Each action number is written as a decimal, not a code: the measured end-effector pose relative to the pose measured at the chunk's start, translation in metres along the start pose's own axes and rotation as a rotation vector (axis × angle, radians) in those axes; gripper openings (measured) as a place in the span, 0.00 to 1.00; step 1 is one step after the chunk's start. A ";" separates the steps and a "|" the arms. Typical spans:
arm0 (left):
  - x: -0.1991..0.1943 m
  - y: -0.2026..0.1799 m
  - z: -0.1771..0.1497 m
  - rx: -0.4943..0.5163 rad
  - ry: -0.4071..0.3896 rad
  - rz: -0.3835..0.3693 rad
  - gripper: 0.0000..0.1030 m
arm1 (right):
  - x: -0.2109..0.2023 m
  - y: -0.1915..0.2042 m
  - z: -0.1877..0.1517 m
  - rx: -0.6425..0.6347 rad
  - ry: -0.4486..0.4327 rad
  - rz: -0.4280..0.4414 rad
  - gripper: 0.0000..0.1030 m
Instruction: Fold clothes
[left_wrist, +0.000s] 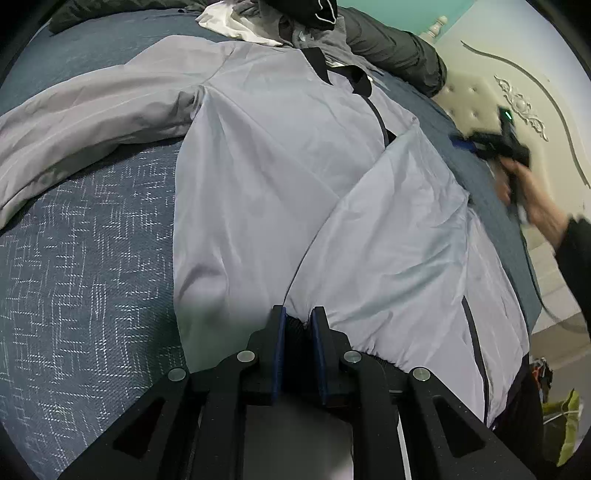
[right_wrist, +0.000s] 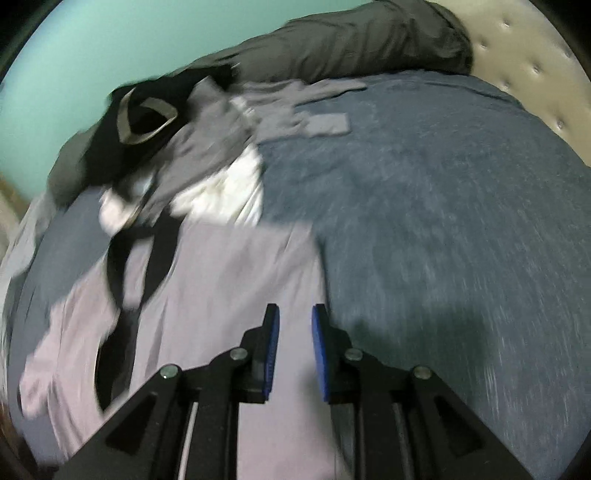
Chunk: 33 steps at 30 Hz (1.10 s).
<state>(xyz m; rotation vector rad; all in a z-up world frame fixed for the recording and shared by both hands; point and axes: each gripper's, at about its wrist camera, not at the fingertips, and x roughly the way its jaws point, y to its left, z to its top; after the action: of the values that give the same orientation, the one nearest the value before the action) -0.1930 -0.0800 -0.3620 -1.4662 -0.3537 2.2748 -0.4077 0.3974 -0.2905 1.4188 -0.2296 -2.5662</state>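
Note:
A light grey jacket (left_wrist: 266, 177) with a black collar and dark zip lies face up on the blue bedspread (left_wrist: 85, 266). One sleeve (left_wrist: 388, 229) is folded across its front. My left gripper (left_wrist: 300, 321) is at the jacket's near edge, shut on the dark ribbed cuff of that sleeve. A hand holds my right gripper (left_wrist: 461, 142), blurred, above the bed to the right of the jacket. In the right wrist view the picture is motion-blurred. There the right gripper (right_wrist: 295, 317) is open with nothing between its pads, above the jacket's (right_wrist: 221, 280) edge.
A pile of white, grey and black clothes (left_wrist: 258, 22) (right_wrist: 192, 147) sits beyond the collar. A dark olive quilt (left_wrist: 391, 48) (right_wrist: 351, 44) lies along the far side. A cream tufted headboard (left_wrist: 476, 99) (right_wrist: 524, 55) borders the bed on the right.

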 end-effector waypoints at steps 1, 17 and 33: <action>0.000 0.000 0.000 -0.003 -0.001 0.000 0.16 | -0.007 0.002 -0.013 -0.011 0.018 0.008 0.17; -0.028 0.011 -0.008 -0.073 -0.073 0.073 0.40 | -0.071 0.015 -0.119 0.043 -0.108 -0.055 0.17; -0.121 0.070 -0.004 -0.267 -0.183 0.227 0.55 | -0.081 0.131 -0.212 0.081 -0.116 0.351 0.37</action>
<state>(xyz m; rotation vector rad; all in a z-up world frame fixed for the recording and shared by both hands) -0.1591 -0.1986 -0.2959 -1.4910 -0.5926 2.6366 -0.1729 0.2825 -0.3057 1.1354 -0.5530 -2.3707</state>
